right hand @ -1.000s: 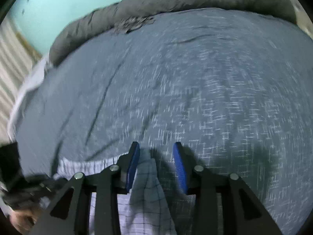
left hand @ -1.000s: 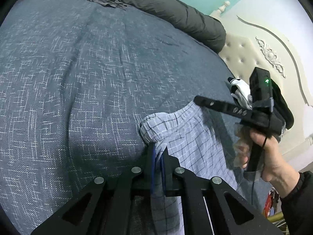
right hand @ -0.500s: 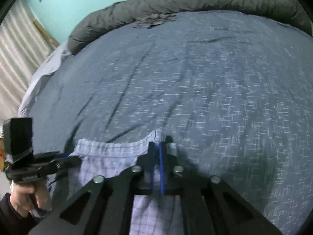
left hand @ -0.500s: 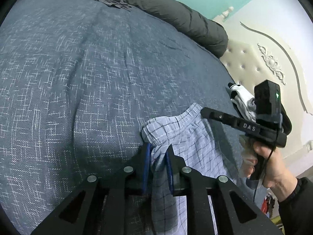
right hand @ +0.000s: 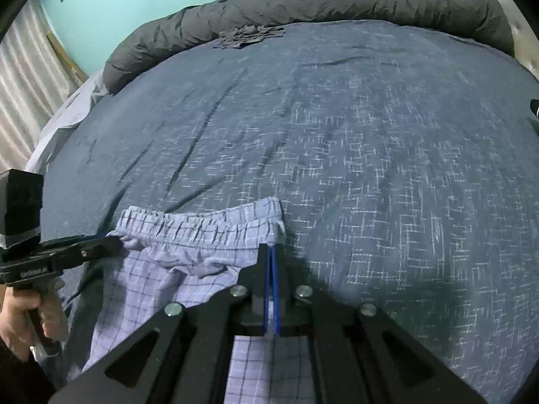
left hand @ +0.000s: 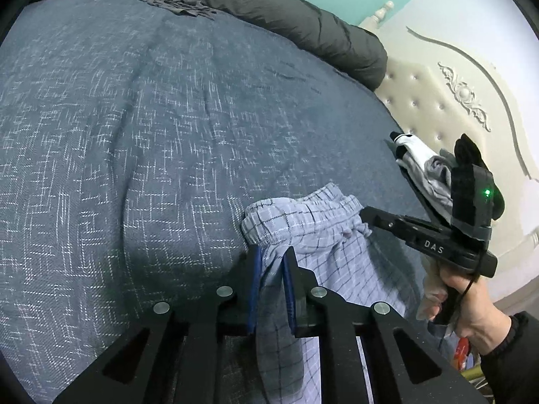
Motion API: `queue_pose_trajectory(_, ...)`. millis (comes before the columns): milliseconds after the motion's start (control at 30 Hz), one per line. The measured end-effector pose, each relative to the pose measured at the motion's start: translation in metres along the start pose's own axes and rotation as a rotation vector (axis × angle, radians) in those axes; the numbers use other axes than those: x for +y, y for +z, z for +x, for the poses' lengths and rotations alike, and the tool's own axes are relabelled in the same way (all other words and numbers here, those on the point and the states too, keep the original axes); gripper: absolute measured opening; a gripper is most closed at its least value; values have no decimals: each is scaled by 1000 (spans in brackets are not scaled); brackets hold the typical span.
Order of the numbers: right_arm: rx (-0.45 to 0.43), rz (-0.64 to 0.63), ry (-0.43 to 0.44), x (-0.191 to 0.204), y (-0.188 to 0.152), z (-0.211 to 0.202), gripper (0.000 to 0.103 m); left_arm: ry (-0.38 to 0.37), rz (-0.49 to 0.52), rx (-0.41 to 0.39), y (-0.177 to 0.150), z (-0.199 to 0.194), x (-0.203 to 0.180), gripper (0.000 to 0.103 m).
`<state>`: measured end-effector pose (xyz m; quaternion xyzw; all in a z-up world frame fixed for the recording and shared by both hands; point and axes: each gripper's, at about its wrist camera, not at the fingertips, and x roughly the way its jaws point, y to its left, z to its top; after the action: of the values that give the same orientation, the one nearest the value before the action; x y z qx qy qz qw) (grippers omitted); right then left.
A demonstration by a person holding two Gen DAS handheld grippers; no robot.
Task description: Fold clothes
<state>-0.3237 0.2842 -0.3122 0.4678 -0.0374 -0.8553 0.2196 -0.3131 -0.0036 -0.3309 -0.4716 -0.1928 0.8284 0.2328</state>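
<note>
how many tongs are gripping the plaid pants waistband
2. The left tongs pinch one end of the plaid pants waistband; the right tongs clamp the other end.

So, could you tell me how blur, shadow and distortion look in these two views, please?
Left wrist view: strong fisheye bulge in the bedspread, slight smear in its white flecks, and a dark shadow beside the left gripper. Right wrist view: the same bulge, flecks streaked on the right side, shadow right of the right gripper, and the plaid pants fairly sharp.
</note>
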Motion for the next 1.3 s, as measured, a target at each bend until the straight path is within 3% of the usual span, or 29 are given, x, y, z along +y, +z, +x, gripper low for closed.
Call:
queue_pose_trajectory(267,-26,-14,-35,3,13,9,1,11,5,0,0,0,0,14)
queue_pose_trajectory(467,-109,-44,-20,2,6,-4,1,11,18,-11,2,-5,-3,14)
queue_pose_trajectory(733,28,69,-19,-17,1,21,2,12,-10,2,0,0,4,14)
queue_pose_trajectory(833,6,140,23,-26,10,17,15,9,-14,5,0,0,4,14)
queue_pose_trajectory(900,-1,170,53,-30,17,16,32,9,-16,1,1,-1,4,14)
queue_pose_trajectory(1000,25,183,86,-31,30,20,35,0,-29,-5,2,-2,5,15)
queue_pose_trajectory(1100,52,167,89,-29,38,25,36,-23,-61,-13,4,-4,10,21)
queue_pose_trajectory(1167,78,164,92,-28,39,30,36,-39,-83,-17,5,-5,13,37)
queue_pose_trajectory(1300,121,148,90,-24,36,40,36,-69,-123,-21,6,-4,19,42)
